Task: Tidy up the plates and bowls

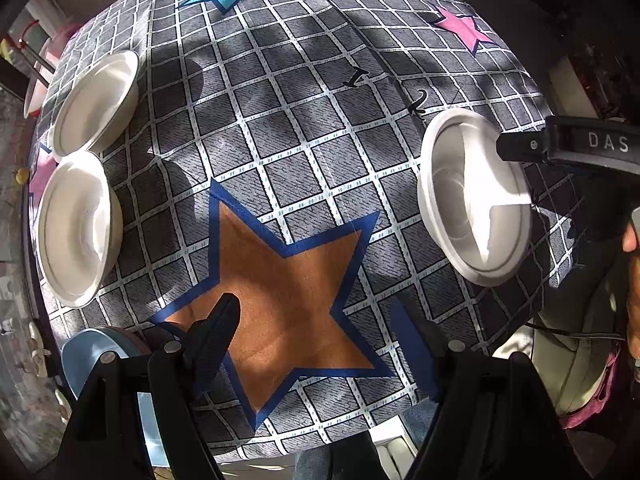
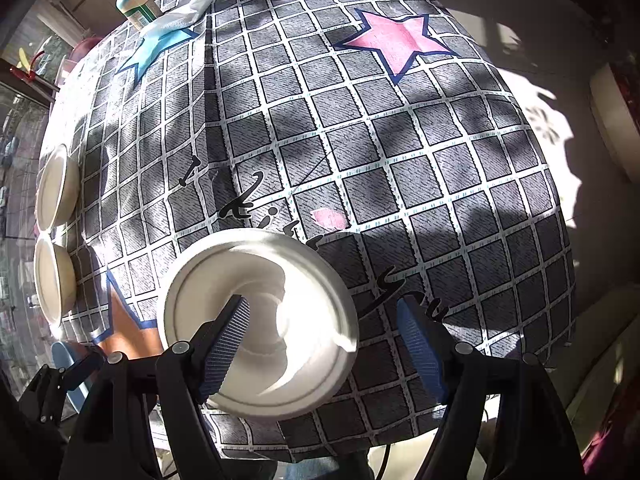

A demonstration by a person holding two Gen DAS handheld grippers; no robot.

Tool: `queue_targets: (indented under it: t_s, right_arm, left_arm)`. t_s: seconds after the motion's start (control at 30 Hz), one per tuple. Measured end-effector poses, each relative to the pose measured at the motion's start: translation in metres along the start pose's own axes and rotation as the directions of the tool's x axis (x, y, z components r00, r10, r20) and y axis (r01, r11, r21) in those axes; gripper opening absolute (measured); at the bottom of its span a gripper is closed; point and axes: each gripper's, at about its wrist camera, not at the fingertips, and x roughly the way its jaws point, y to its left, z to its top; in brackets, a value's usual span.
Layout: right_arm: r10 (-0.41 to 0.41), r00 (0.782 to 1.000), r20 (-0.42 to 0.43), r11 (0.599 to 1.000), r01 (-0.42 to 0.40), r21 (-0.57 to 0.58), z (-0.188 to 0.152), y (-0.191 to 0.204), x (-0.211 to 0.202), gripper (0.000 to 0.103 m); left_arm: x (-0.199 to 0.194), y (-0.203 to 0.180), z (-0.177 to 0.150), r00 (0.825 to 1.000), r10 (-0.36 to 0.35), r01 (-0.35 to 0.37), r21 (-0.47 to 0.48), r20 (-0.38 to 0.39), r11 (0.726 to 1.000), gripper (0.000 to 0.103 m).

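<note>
Three white bowls [image 1: 474, 196] [image 1: 78, 228] [image 1: 96, 104] sit on the tablecloth [image 1: 280, 120], each holding nothing.

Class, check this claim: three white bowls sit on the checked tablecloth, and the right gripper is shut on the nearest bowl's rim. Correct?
Not quite. The right gripper is open, straddling the nearest bowl without clamping it; the right wrist view shows this. The other two bowls sit on the tablecloth.

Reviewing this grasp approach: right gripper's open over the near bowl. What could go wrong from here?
1. The right gripper straddles the white bowl's rim; only the left finger is inside, so closing off-center may tip it.
2. The bowl sits near the table edge; a nudge could push it off.
</note>
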Motion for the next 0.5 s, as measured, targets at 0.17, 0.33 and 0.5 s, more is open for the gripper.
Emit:
queue_targets:
  t_s: [0.17, 0.33, 0.5]
  right_arm:
    - [0.026, 0.999, 0.02, 0.993, -0.023, -0.116, 0.0, 0.044, -0.003, 0.077]
    - [0.082, 0.997, -0.014, 0.975, -0.083, -0.208, -0.004, 0.091, -0.005, 0.077]
    - [0.131, 0.988, -0.079, 0.953, -0.147, -0.265, -0.011, 0.143, 0.008, 0.077]
  left_arm:
    - [-0.017, 0.056, 0.019, 0.998, 0.037, -0.029, -0.131, 0.059, 0.991, 0.08]
    - [-0.029, 0.117, 0.047, 0.99, 0.101, -0.07, -0.277, 0.099, 0.958, 0.08]
    - [-0.029, 0.173, 0.049, 0.981, 0.169, -0.118, -0.411, 0.091, 0.904, 0.08]
